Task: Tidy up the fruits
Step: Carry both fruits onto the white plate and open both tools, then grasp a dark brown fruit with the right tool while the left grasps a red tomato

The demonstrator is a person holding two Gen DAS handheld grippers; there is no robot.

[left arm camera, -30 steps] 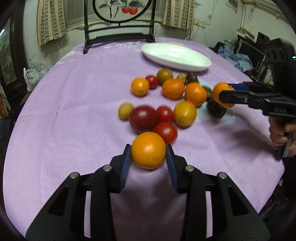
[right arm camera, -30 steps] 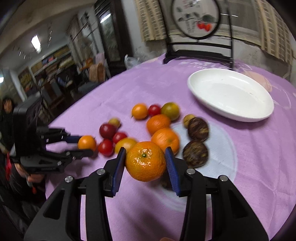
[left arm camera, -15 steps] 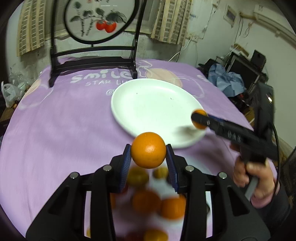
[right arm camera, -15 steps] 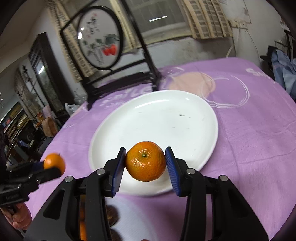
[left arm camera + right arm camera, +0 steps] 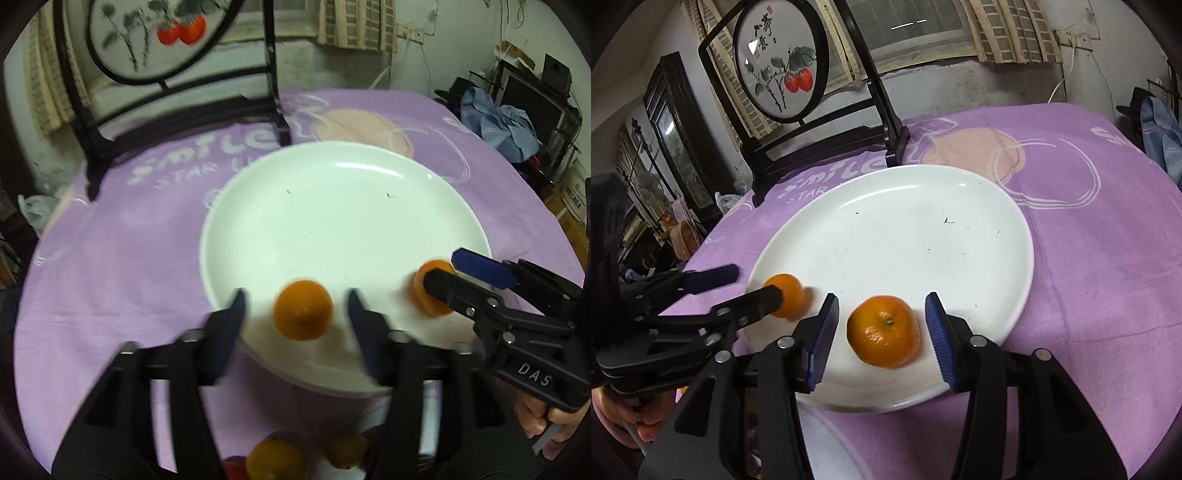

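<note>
A white plate point(image 5: 343, 206) lies on the purple tablecloth; it also shows in the right wrist view point(image 5: 905, 229). My left gripper point(image 5: 295, 310) is open, with an orange point(image 5: 303, 309) lying free between its jaws on the plate's near rim. My right gripper point(image 5: 882, 325) is open around a mandarin point(image 5: 884, 335) that rests on the plate. In the left wrist view the right gripper point(image 5: 439, 269) and its mandarin point(image 5: 424, 291) show at the right. In the right wrist view the left gripper point(image 5: 753, 282) and its orange point(image 5: 786, 295) show at the left.
A black framed screen with painted persimmons point(image 5: 779, 62) stands behind the plate. More fruit point(image 5: 273, 458) lies on the cloth below the plate's near rim. The table's edge point(image 5: 554, 206) runs at the right, with clutter beyond.
Both grippers moved down over the plate's near rim and opened. The orange and the mandarin were let go and now lie on the plate.
</note>
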